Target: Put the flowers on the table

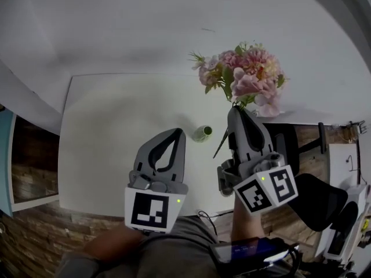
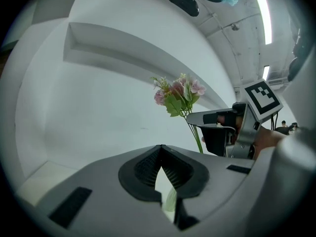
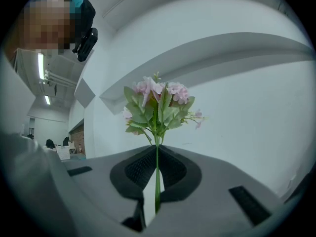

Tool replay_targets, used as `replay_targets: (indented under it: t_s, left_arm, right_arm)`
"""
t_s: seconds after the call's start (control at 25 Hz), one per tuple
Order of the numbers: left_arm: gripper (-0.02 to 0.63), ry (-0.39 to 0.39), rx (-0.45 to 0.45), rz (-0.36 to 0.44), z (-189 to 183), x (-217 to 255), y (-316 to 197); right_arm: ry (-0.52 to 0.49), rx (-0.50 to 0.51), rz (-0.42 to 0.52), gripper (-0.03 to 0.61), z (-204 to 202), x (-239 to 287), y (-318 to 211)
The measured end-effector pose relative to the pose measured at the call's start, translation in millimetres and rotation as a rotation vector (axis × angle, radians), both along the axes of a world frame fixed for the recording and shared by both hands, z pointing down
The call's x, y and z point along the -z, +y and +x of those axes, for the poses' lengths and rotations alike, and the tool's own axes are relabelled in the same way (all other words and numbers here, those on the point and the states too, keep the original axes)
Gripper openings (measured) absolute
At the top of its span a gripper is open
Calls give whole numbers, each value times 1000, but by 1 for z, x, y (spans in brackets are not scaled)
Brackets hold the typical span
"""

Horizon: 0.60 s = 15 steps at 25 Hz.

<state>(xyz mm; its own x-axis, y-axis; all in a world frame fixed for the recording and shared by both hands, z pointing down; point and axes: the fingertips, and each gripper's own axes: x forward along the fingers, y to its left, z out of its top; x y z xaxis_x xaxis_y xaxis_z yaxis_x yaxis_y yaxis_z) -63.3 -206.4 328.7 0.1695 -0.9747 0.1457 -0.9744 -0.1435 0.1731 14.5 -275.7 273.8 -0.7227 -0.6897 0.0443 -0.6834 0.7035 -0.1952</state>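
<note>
The left gripper [image 1: 177,133], matte grey with ribbed black pads, is hovering over the smooth white table [image 1: 98,138], jaws pressed together and empty. A small rounded green vase [image 1: 203,134] is standing beside it. The right gripper [image 1: 236,110] is pinching the thin green stem of the ruffled pink flowers [image 1: 243,77], holding them in the air.

Bench [image 1: 104,132]: white, rectangular, matt top. The far edge meets a pale wall [image 1: 145,28] and the near edge lies toward the person.
Vessel [image 1: 203,134]: small, pale green, with a round mouth. It stands upright on the bench near the middle of the top, well apart from every edge.
Vessel, left gripper view [image 2: 170,199]: a pale green body low in the frame, its details too blurred to tell.
Floor [image 1: 35,236]: brown and plank-patterned, showing past the bench's left and near edges.
</note>
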Motion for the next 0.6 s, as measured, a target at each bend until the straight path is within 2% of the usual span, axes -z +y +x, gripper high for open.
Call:
replay_targets:
  t_s: [0.6]
  left_arm:
    - [8, -11, 94, -69, 3, -26, 21]
  right_arm:
    - [-76, 70, 56, 12, -4, -3, -9]
